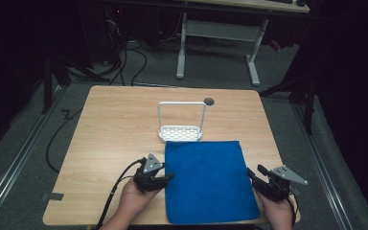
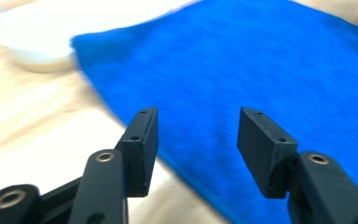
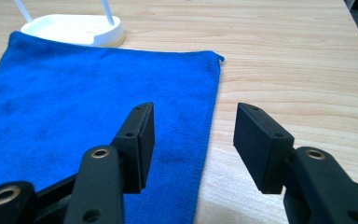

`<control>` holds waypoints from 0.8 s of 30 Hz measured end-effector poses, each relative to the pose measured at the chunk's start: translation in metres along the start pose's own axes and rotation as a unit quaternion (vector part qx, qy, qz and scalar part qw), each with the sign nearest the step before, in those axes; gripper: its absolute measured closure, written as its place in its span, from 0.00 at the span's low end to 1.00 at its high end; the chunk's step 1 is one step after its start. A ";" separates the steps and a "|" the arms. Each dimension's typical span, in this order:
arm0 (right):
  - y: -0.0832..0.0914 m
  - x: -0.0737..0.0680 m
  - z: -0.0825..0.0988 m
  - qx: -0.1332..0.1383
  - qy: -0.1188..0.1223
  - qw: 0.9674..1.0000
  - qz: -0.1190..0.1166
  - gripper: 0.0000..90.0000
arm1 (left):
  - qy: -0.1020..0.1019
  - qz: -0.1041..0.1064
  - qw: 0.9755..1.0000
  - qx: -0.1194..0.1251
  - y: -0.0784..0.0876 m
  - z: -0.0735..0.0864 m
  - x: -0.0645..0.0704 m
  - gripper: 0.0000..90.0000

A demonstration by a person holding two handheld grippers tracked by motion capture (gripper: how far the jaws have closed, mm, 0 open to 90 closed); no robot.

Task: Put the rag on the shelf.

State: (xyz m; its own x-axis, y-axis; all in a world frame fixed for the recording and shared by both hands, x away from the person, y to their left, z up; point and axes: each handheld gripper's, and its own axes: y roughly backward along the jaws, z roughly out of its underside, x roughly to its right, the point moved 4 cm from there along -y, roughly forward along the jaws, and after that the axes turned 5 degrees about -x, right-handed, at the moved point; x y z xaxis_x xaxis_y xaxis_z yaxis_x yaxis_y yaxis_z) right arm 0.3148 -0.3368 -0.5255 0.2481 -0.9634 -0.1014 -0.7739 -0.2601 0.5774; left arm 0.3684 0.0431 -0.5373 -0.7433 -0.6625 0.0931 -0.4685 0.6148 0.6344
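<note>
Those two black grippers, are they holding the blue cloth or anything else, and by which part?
Nothing is held. The left gripper is open over the blue cloth's left edge; the right gripper is open at its right edge.

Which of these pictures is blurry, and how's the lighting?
Left gripper view: motion-smeared, the blue cloth and white rack base soft-edged. Right gripper view: sharp, the cloth's stitched hem crisp. High view: table evenly lit, surroundings nearly black.

Before me on the table (image 1: pixel 105 124) a blue cloth (image 1: pixel 208 179) lay flat, its far edge touching a white rack (image 1: pixel 181 132); a desk (image 1: pixel 220 28) stood beyond.
</note>
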 end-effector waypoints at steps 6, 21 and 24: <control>0.000 0.005 0.002 0.002 0.007 1.000 0.001 0.55 | 0.013 -0.020 1.000 0.004 0.004 0.003 -0.009 0.50; -0.002 0.005 0.003 -0.004 0.010 1.000 -0.008 0.54 | 0.012 -0.028 1.000 0.003 0.004 0.004 -0.010 0.50; -0.002 0.004 0.004 -0.005 0.010 1.000 -0.009 0.54 | 0.010 -0.035 0.999 0.003 0.003 0.005 -0.012 0.50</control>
State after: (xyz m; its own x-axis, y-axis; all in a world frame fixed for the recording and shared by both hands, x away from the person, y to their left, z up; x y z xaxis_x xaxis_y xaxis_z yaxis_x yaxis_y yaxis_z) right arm 0.3155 -0.3401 -0.5303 0.2732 -0.9572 -0.0951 -0.7632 -0.2759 0.5843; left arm 0.3737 0.0551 -0.5401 -0.6991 -0.7121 0.0643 -0.5215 0.5693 0.6355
